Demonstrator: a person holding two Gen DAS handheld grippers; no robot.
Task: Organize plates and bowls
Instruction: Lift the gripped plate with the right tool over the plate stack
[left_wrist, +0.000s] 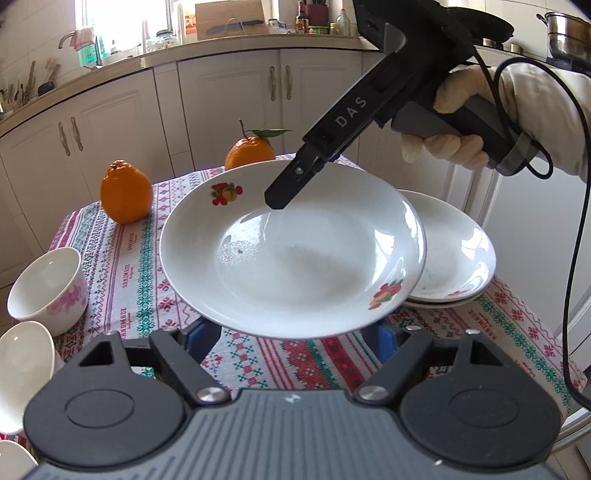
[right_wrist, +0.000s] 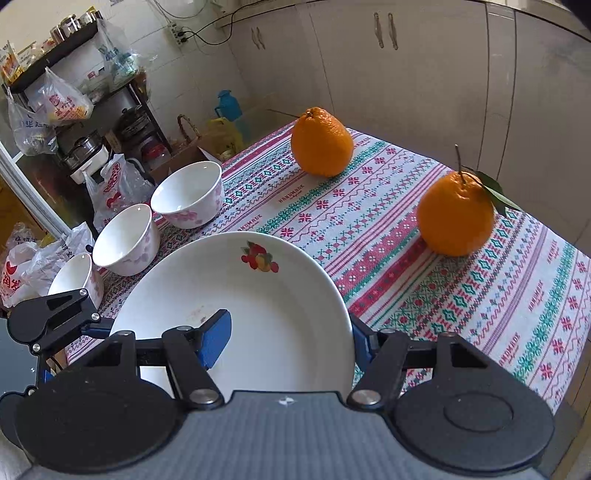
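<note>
While a two-plate stack (left_wrist: 458, 258) sits right of frame, a third plate (left_wrist: 295, 258) hangs mid-frame above it. Right gripper (right_wrist: 288, 341) is clamped on its rim. Left gripper (left_wrist: 291, 332) is half-spread underneath, hold unclear. Three bowls (right_wrist: 122, 240), lower left, remain unstacked.

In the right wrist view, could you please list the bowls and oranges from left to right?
Smallest-looking bowl at the table edge → middle bowl → floral bowl → orange without a leaf → orange with stem and leaf.
</note>
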